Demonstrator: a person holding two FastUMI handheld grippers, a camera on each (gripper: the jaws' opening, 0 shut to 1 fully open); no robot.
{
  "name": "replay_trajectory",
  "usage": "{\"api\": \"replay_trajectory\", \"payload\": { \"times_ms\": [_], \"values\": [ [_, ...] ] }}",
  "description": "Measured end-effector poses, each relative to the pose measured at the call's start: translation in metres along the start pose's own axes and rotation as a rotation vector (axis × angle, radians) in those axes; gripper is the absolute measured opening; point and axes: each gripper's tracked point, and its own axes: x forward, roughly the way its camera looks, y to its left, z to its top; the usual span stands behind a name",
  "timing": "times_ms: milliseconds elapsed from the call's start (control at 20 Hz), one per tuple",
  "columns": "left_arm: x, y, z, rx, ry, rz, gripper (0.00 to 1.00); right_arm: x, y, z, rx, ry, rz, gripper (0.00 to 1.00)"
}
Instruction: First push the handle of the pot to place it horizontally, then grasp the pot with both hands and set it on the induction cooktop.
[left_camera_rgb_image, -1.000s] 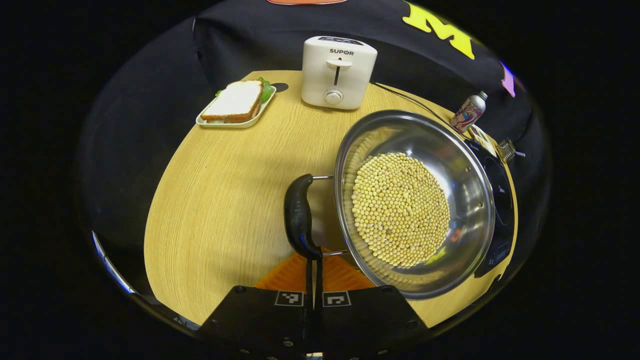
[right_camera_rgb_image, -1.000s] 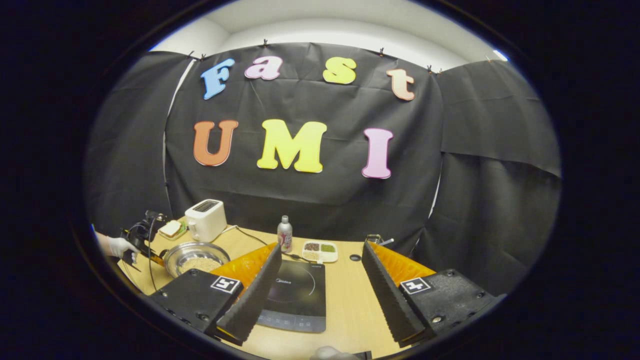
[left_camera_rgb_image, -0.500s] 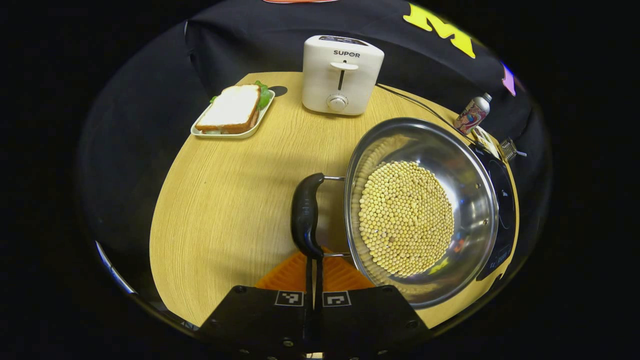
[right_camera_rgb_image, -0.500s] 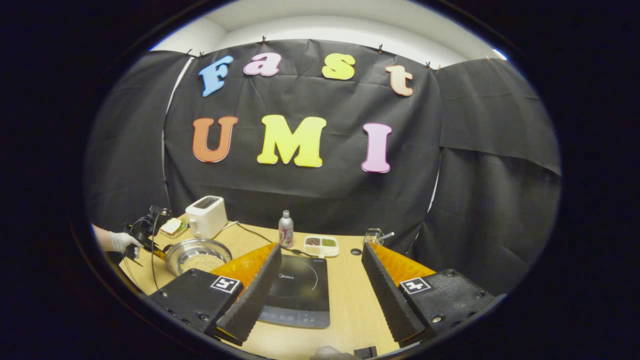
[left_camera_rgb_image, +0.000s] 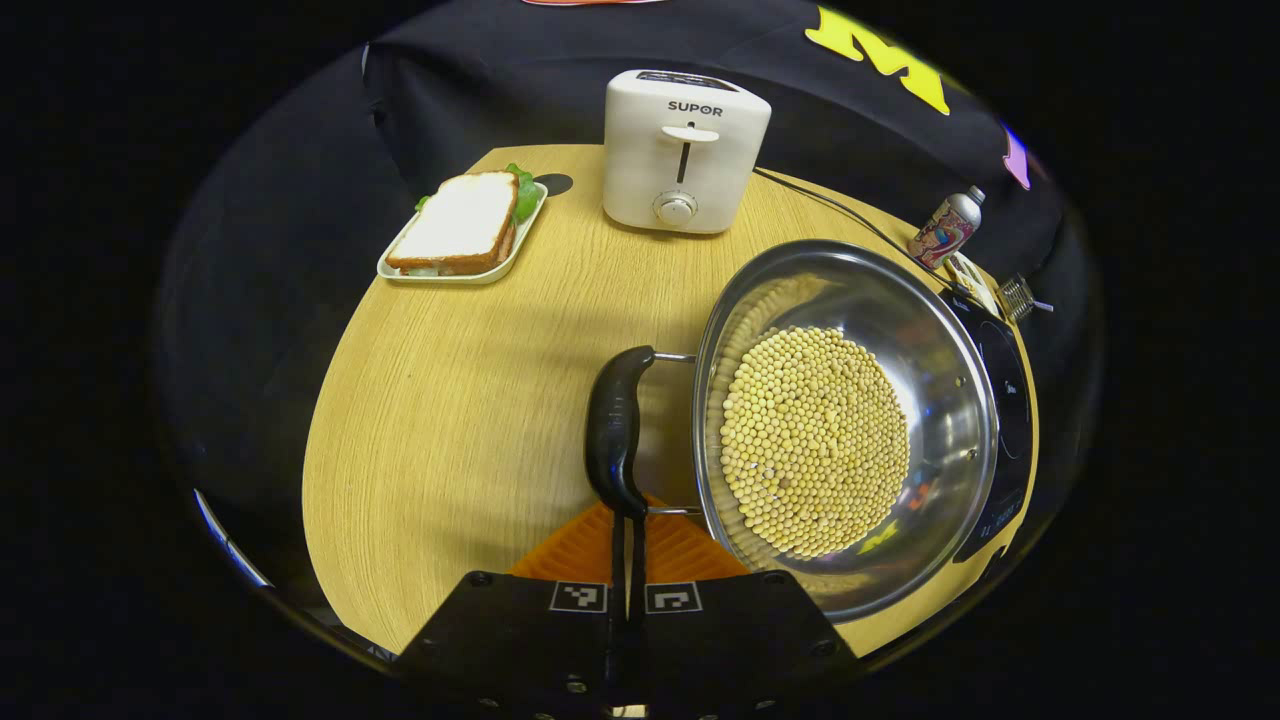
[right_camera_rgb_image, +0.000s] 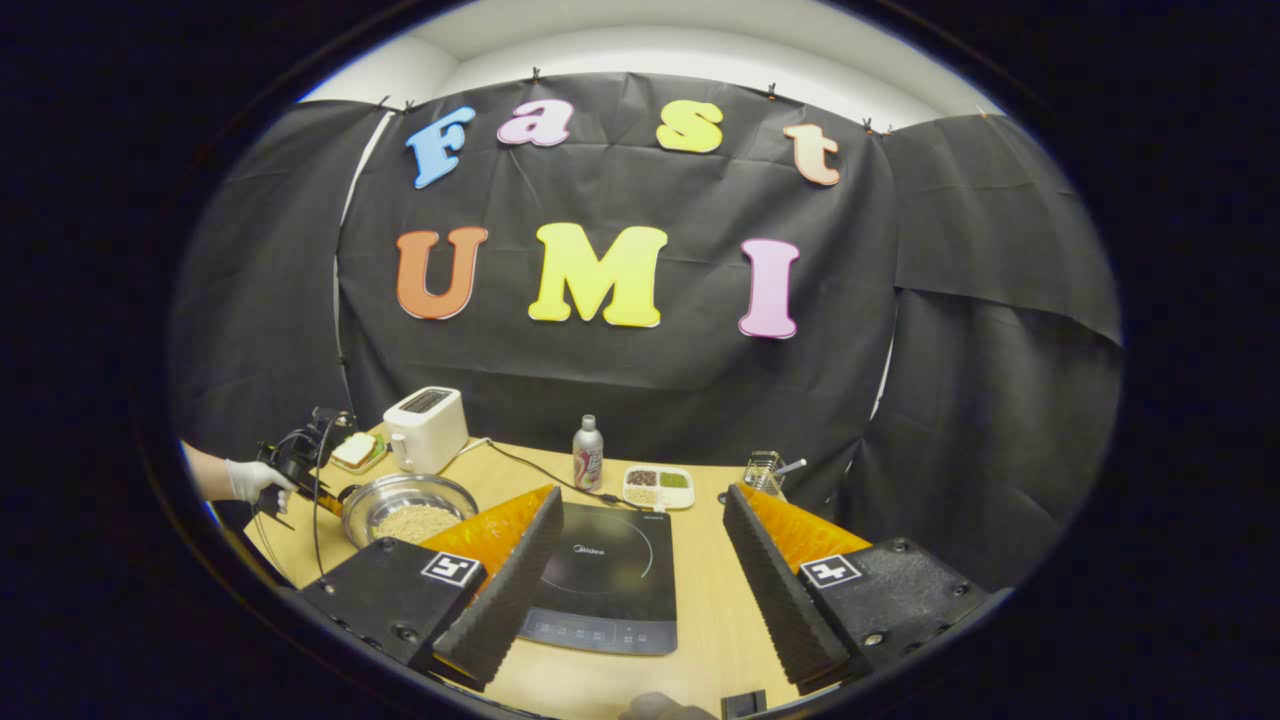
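The steel pot (left_camera_rgb_image: 945, 350), holding soybeans, sits on the wooden table (left_camera_rgb_image: 450, 400) with its black side handle (left_camera_rgb_image: 612, 430) pointing toward me. My left gripper (left_camera_rgb_image: 628, 520) is shut with nothing between its fingers, and its tip touches the handle's near end. The black induction cooktop (left_camera_rgb_image: 1003, 400) lies just beyond the pot. In the right gripper view, my right gripper (right_camera_rgb_image: 640, 590) hangs open above the cooktop (right_camera_rgb_image: 610, 575). The pot (right_camera_rgb_image: 372, 497) stands left of it, with the left gripper (right_camera_rgb_image: 300, 462) in a gloved hand at its far side.
A white toaster (left_camera_rgb_image: 683, 150) and a sandwich on a tray (left_camera_rgb_image: 462, 222) stand at the back of the table. Behind the cooktop are a bottle (right_camera_rgb_image: 587, 453), a divided dish (right_camera_rgb_image: 659, 485), a small glass (right_camera_rgb_image: 765, 470) and the toaster's cord (right_camera_rgb_image: 530, 465).
The pot and its handle have shifted slightly right in the left gripper view. In the right gripper view the table objects have slid right and up a little. Both grippers keep their states.
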Motion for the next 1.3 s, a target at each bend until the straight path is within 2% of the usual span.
{"api": "replay_trajectory", "payload": {
  "times_ms": [150,200,250,400,450,500,550,600,750,1000,1300],
  "values": [
    [-0.007,0.0,0.001,-0.016,-0.027,-0.004,0.0,0.01,0.012,-0.011,0.015,0.028,0.03,1.0],
    [-0.011,0.001,0.002,-0.02,-0.047,0.001,0.1,0.014,0.017,-0.015,0.019,0.039,0.044,1.0],
    [-0.016,0.004,0.002,-0.016,-0.064,0.013,0.0,0.02,0.023,-0.019,0.02,0.049,0.058,1.0],
    [-0.036,0.016,0.016,0.03,-0.17,0.074,0.0,0.043,0.043,-0.035,0.011,0.096,0.1,1.0],
    [-0.041,0.021,0.021,0.041,-0.208,0.088,0.12,0.051,0.051,-0.042,0.009,0.115,0.116,1.0],
    [-0.049,0.023,0.025,0.053,-0.231,0.098,0.0,0.061,0.061,-0.048,0.01,0.133,0.144,1.0],
    [-0.057,0.026,0.027,0.071,-0.253,0.112,0.31,0.07,0.073,-0.054,0.011,0.157,0.168,1.0],
    [-0.062,0.026,0.027,0.09,-0.265,0.11,0.36,0.08,0.083,-0.063,0.01,0.186,0.192,1.0],
    [-0.076,0.026,0.044,0.138,-0.325,0.132,0.95,0.112,0.119,-0.085,0.023,0.264,0.257,1.0],
    [-0.069,0.01,0.057,0.143,-0.337,0.102,0.97,0.16,0.176,-0.127,0.023,0.413,0.339,0.99],
    [-0.038,0.001,0.067,0.195,-0.262,0.095,0.97,0.203,0.219,-0.183,0.042,0.6,0.349,0.93]
  ]
}}
